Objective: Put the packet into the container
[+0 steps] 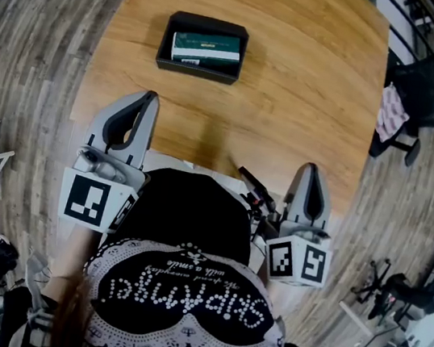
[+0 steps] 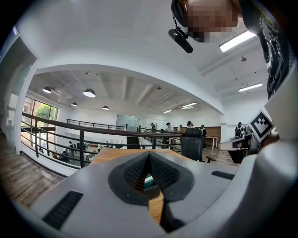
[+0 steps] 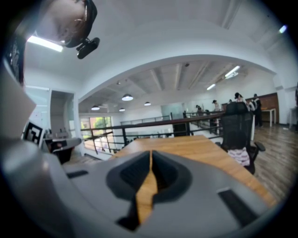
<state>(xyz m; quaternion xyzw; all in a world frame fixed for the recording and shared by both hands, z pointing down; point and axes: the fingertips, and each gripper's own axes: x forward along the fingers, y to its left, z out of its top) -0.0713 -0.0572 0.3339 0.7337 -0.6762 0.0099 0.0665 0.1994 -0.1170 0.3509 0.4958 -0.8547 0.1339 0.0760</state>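
Indoors, wooden table (image 1: 310,102) stands on plank floor (image 1: 31,57).

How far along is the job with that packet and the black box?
It looks finished. Done: the packet lies inside the black container on the table. In hand: nothing; the left gripper and right gripper are both shut and empty, close to the person. Left: nothing that I can see.

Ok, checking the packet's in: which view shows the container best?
The head view: the whole black container lies on the table with the green packet inside. The left gripper view catches only a sliver past its shut jaws; the right gripper view shows none.
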